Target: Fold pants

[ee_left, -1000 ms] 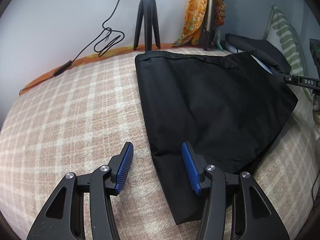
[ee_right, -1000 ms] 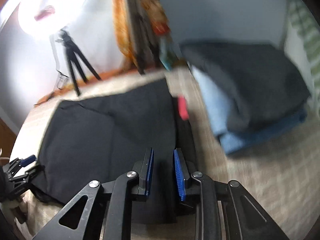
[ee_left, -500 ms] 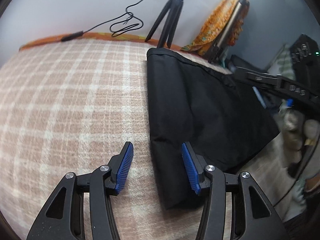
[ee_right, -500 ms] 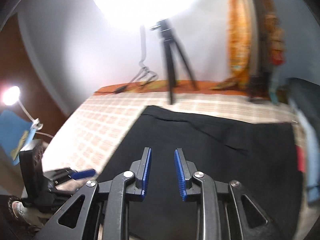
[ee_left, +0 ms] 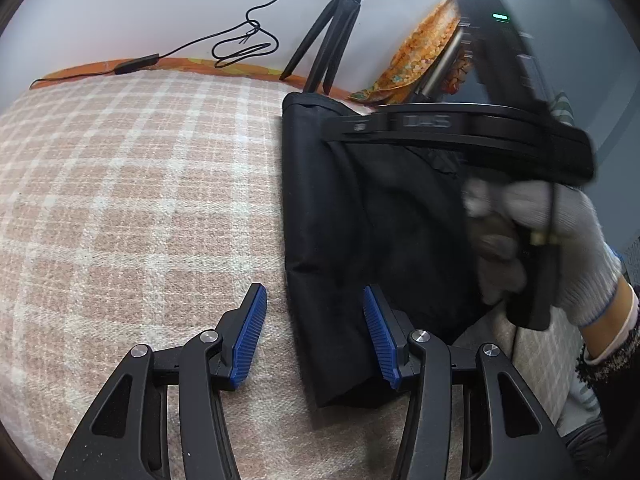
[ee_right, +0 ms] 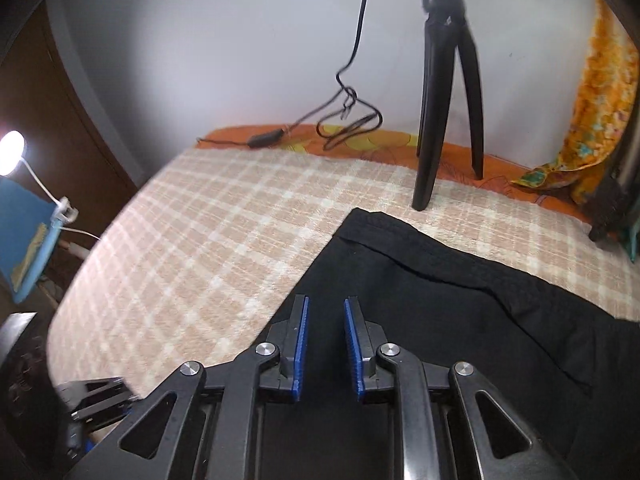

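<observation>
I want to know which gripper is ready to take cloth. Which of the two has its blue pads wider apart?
The left gripper: its pads straddle the edge of the black pants. The right gripper is narrower and closing over them.

Home bedroom: blanket-covered bed (ee_left: 132, 184)

We see a checked blanket (ee_left: 132, 184) across the bed, a black tripod (ee_right: 444, 92) at twelve o'clock, a looped cable (ee_right: 348, 120) at eleven, and orange patterned cloth (ee_right: 596, 108) at two.
</observation>
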Demonstrator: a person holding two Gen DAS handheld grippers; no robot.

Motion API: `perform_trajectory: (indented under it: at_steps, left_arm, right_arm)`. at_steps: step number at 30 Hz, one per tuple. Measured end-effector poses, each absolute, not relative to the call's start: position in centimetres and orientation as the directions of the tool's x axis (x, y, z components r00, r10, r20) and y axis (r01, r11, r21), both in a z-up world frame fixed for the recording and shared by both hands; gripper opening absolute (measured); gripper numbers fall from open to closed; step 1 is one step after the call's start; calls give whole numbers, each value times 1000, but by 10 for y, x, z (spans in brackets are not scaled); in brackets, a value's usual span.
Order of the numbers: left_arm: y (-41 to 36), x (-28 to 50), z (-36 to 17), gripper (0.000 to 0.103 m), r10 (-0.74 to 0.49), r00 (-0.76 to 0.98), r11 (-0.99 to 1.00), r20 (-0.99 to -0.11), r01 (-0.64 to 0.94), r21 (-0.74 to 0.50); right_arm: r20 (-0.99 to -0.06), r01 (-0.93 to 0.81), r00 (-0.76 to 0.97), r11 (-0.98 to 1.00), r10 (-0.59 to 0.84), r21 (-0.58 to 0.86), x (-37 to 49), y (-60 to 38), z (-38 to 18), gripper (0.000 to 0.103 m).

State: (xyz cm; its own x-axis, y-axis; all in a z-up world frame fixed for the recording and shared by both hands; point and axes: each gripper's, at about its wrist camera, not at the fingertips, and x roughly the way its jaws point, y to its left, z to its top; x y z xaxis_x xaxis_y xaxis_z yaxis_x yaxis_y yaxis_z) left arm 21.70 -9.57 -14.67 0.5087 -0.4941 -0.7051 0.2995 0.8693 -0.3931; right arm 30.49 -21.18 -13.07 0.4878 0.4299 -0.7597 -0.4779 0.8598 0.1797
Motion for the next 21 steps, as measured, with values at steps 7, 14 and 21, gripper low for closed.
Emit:
perform_trajectory:
  at_steps: [7, 14, 21]
  left_arm:
    - [-102, 210, -145, 49, -504, 512, 863, -696, 331, -381]
    - [-108, 204, -144, 47, -504, 514, 861, -694, 359, -359]
    - [-111, 207, -144, 46, -507, 520, 859, -687, 372, -352]
  right_arm:
    - [-783, -440, 473, 878, 403, 185, 328, -198, -150, 17]
    - [-795, -415, 454, 885, 402, 210, 346, -193, -152, 21]
    - [-822, -414, 420, 887, 385, 204, 351, -186, -147, 31]
